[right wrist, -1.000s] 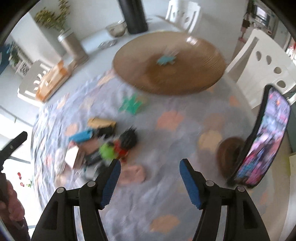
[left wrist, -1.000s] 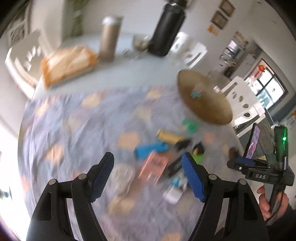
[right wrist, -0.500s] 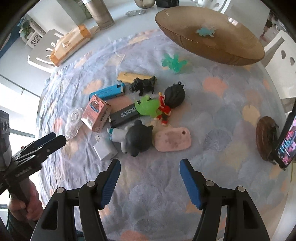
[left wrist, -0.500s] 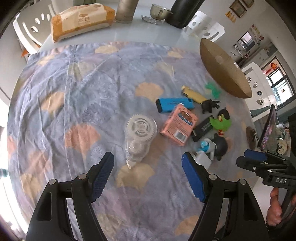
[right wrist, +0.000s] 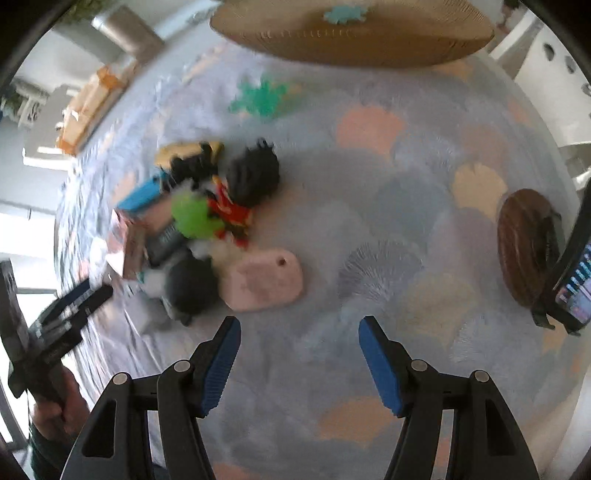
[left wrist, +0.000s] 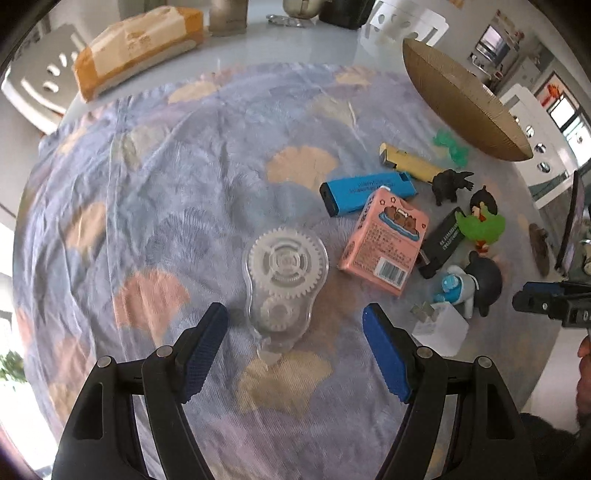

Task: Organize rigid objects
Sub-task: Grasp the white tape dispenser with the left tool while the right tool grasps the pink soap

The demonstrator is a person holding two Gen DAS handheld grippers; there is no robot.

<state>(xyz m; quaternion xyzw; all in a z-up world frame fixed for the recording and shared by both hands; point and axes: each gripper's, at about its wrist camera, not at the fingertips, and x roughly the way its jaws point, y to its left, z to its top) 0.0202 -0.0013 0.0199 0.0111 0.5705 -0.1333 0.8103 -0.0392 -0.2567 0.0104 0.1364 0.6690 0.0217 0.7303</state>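
Note:
A clear plastic tape dispenser with white gears (left wrist: 282, 280) lies on the patterned cloth, just ahead of my open left gripper (left wrist: 295, 321), whose blue pads flank its lower end without touching. To its right are a pink box (left wrist: 384, 242), a blue lighter (left wrist: 364, 192), a yellow lighter (left wrist: 410, 164), a black case (left wrist: 441, 240) and small figures. My right gripper (right wrist: 299, 332) is open and empty above bare cloth, with a pink flat piece (right wrist: 262, 284) just ahead to its left. A wide brown bowl (right wrist: 351, 40) holds a teal piece (right wrist: 341, 14).
A white cube charger (left wrist: 441, 326) lies by the left gripper's right finger. A green splat toy (right wrist: 260, 98) lies near the bowl. A brown coaster (right wrist: 522, 243) and a standing phone (right wrist: 576, 280) sit at the right. A tissue pack (left wrist: 136, 46) lies at the back.
Both grippers have sunk toward the cloth and tilted further down. The tape dispenser now sits closer between the left pads; the pink piece is nearer the right gripper. Jaw widths are unchanged.

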